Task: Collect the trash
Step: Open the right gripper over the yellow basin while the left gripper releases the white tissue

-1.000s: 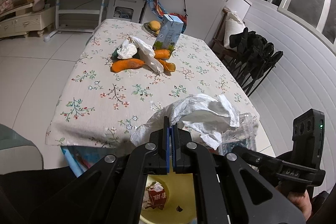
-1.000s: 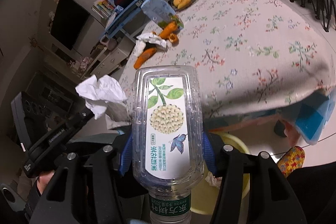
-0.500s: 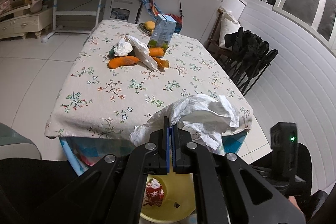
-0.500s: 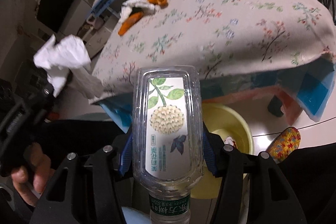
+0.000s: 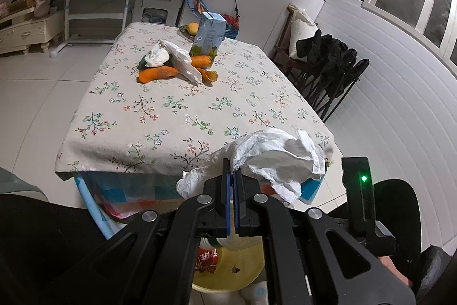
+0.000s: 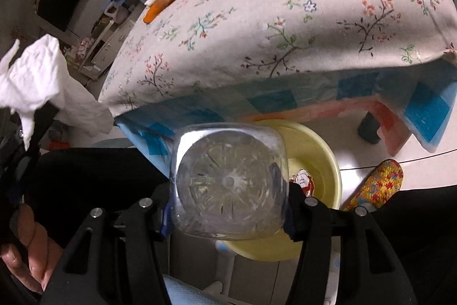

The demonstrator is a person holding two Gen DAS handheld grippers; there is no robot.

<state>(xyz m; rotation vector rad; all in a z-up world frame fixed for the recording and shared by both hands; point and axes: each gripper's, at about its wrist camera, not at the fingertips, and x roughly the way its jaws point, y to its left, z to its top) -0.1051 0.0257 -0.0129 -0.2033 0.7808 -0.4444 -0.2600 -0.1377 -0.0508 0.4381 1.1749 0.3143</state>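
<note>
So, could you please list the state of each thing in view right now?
Left gripper: shut on crumpled tissue.
Right gripper: shut on clear plastic bottle, base towards the camera.
Yellow basin: on the floor, red wrapper inside.
Blue carton: upright on the table.

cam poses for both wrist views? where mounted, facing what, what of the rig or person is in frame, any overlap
Left wrist: on the left gripper, looking along its shut fingers across the table; crumpled tissue pinched, right gripper's body at right.
Right wrist: on the right gripper, pitched down toward the yellow basin on the floor; plastic bottle clamped base-first, a hand lower left.
Shared: the table, tissue, basin, orange peels and carton.
</note>
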